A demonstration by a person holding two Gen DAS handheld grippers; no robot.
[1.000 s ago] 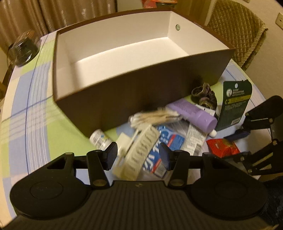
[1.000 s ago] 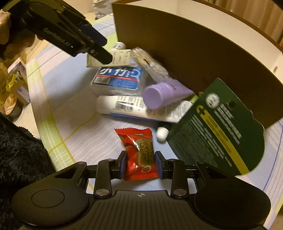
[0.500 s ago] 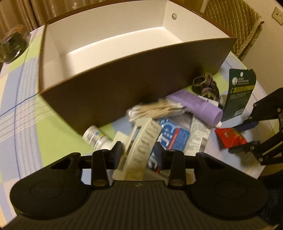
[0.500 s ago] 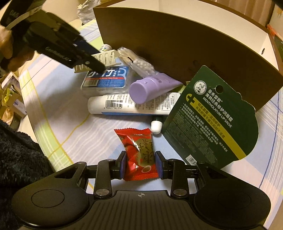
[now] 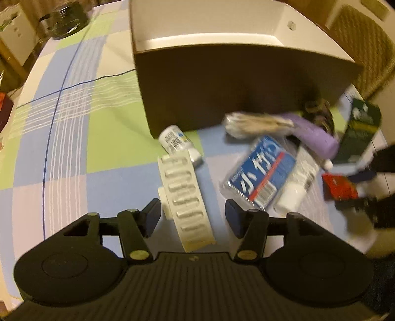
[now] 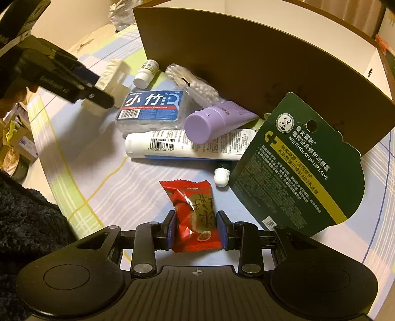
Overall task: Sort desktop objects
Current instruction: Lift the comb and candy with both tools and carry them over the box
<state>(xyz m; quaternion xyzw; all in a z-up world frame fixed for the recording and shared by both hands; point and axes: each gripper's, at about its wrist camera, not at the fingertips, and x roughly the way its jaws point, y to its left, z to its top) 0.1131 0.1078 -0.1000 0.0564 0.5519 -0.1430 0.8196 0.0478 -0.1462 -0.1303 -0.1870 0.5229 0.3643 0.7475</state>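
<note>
My left gripper [image 5: 193, 217] is open around a cream ribbed plastic tray [image 5: 185, 197] that lies on the checked cloth with a gap to the right finger. My right gripper [image 6: 196, 229] is shut on a red candy packet [image 6: 192, 210] just above the cloth. A big brown box [image 5: 234, 86] with a white inside stands behind the clutter. In front of it lie a blue floss-pick case [image 6: 153, 106], a purple tube [image 6: 212, 121], a white tube [image 6: 172, 145], a cotton swab bag [image 6: 195, 89] and a small white bottle [image 5: 175, 140]. A green lip salve card [image 6: 296, 172] leans by the box.
A small white cap [image 6: 221, 175] lies beside the green card. A dark round object [image 5: 66, 14] sits at the table's far left corner and a woven chair [image 5: 365, 44] stands behind the box. A dark fuzzy sleeve [image 6: 27, 222] fills the lower left of the right wrist view.
My left gripper has opened off the cream tray, which now lies flat on the cloth, and swung left. The right gripper keeps hold of the candy packet and has barely moved.
</note>
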